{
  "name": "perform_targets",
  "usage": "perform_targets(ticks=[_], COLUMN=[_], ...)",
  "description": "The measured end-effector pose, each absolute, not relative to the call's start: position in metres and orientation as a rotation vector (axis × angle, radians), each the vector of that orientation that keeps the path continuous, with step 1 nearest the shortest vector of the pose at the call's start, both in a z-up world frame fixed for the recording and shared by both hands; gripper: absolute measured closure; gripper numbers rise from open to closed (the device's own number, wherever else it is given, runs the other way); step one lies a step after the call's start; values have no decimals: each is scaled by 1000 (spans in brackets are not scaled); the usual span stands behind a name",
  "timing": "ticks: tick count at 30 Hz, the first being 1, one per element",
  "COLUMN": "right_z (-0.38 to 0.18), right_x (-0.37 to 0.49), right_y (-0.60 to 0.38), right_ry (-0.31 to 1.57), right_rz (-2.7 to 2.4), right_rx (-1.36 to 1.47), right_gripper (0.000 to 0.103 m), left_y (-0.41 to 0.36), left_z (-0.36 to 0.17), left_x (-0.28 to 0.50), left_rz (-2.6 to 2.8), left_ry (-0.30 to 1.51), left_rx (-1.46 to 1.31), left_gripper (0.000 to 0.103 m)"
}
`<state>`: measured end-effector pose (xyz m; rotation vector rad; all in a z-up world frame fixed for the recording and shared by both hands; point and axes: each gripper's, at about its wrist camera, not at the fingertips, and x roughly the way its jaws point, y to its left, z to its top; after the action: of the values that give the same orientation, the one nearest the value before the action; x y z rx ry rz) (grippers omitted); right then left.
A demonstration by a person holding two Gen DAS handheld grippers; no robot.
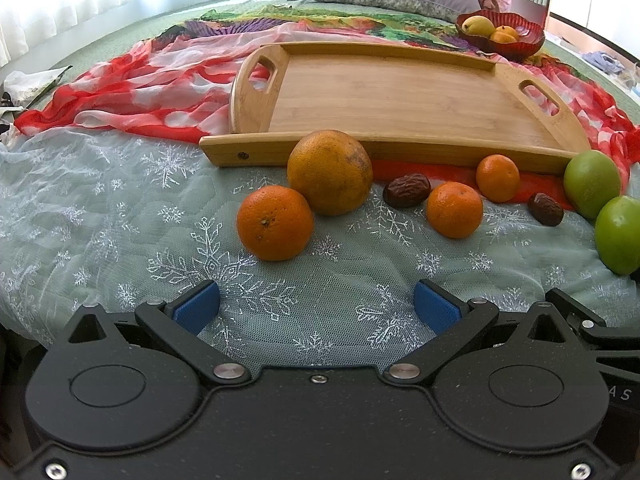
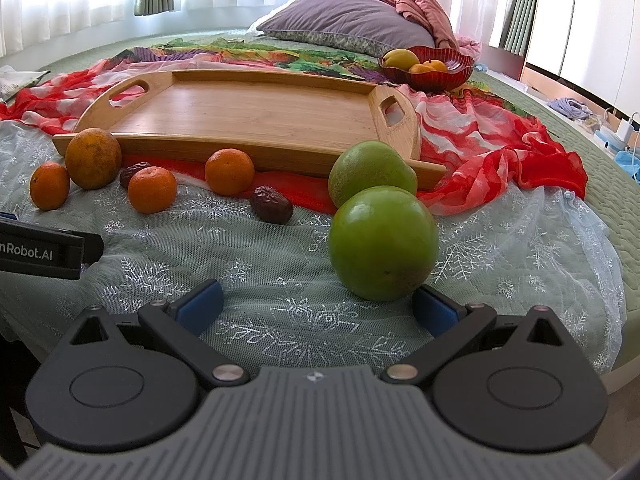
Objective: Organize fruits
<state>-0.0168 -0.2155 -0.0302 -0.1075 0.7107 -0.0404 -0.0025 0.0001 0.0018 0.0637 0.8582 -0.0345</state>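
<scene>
- The left gripper (image 1: pixel 317 306) is hovering low over the bed with its blue fingers (image 1: pixel 198 306) wide apart, holding nothing.
- The right gripper (image 2: pixel 318 306) is hovering too, its blue fingers (image 2: pixel 200 306) spread wide and empty.
- A shiny round green fruit (image 2: pixel 383 242) is sitting just in front of the right gripper, very near the right-side finger; I cannot tell if they are touching.
- A second duller green fruit (image 2: pixel 370 172) is sitting right behind it, beside the tray's corner.
- A flat wooden tray with two handle holes (image 1: pixel 400 92) is lying empty on a red and white scarf (image 1: pixel 132 92).
- A big dull orange (image 1: pixel 330 172) is leaning against the tray's front edge.
- A bright small orange (image 1: pixel 275 222) is touching it on the near side.
- Two more small oranges (image 1: pixel 455 210) (image 1: pixel 498 178) are sitting further right.
- Two wrinkly brown dates (image 1: pixel 407 195) (image 1: pixel 545 209) are lying near them.
- All this loose fruit is resting on a pale see-through cloth with snowflakes (image 1: pixel 120 220).
- A dark red glass bowl (image 2: pixel 456 74) with yellow and orange fruit is sitting far back by a purple pillow (image 2: pixel 348 20).
</scene>
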Motion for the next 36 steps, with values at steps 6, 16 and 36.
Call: perform_targets(ticks=[6,16,36], right_z=[-30,-37,-12], right_x=[-18,-26,-39], right_y=[-219,-220,-243], right_ry=[692,620,450], right_rz=[-28,-7,-81], right_rx=[-101,-113,-33], right_gripper=[0,0,19], left_y=[-1,9,30], left_z=[5,4,32], left_x=[-3,-9,-25], left_rz=[-39,-80,-75], left_ry=[857,825,577], left_rx=[68,44,27], left_gripper=[0,0,58])
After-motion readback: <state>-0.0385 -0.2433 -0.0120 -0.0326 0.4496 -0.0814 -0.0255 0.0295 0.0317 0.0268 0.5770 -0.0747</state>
